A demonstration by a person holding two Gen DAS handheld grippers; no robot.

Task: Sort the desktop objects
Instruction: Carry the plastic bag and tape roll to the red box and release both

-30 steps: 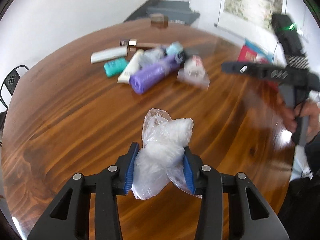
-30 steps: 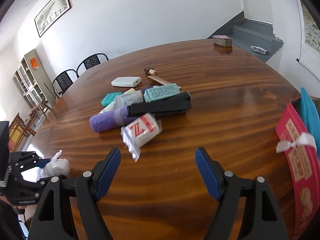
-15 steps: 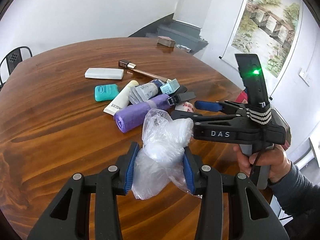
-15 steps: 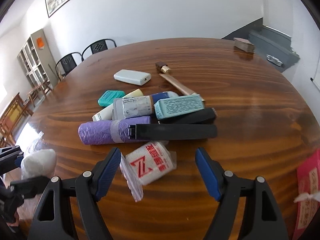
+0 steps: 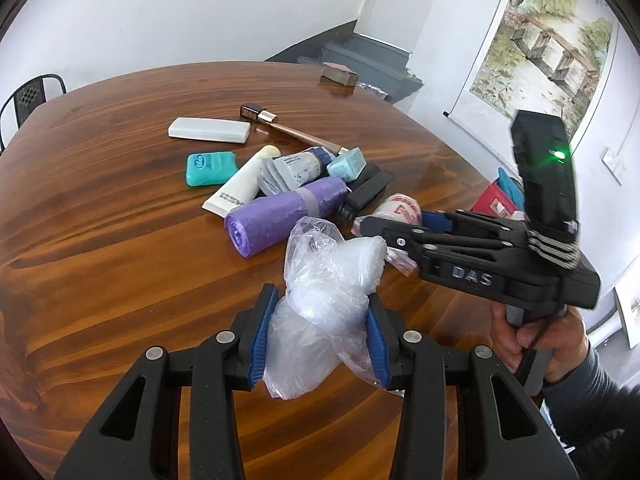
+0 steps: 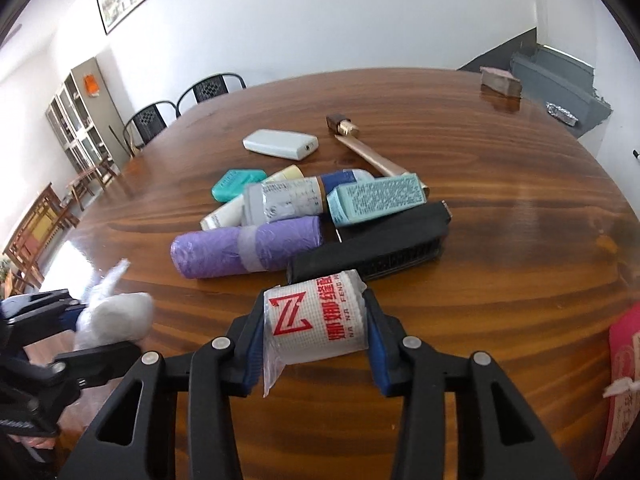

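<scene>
Closing my right hand-held gripper (image 6: 316,334) around the white roll with the red Z mark (image 6: 316,320), I am now pinching it: the blue pads are pressing on both of its sides, and its clear wrapper is sticking out below the left pad. The jaws have just been closing, with that roll between them, so I judge the pick is made and the roll is ready to be carried off to wherever its kind belongs. It is sitting at the near edge of the pile on the worktop (image 6: 520,272), just in front of the black flat case (image 6: 384,248) and beside the purple bag roll (image 6: 248,252).

My left hand-held gripper (image 5: 318,336) is pinching the crumpled clear plastic bag (image 5: 324,300), pads sunk into its sides, and holding it above the wood, short of the pile. So both hands are loaded at once, and the rest of the heap, the teal box (image 6: 376,198), the grey tube (image 6: 284,202), the white case (image 6: 280,144) and the small teal container (image 6: 238,184), is still waiting to be sorted.

Compared with half a second back, the right jaws were standing wide with the roll lying loose between them; now they are narrowed onto it. In the left view the right tool is reaching further in over the pile, while the bag's grip is looking unchanged.
</scene>
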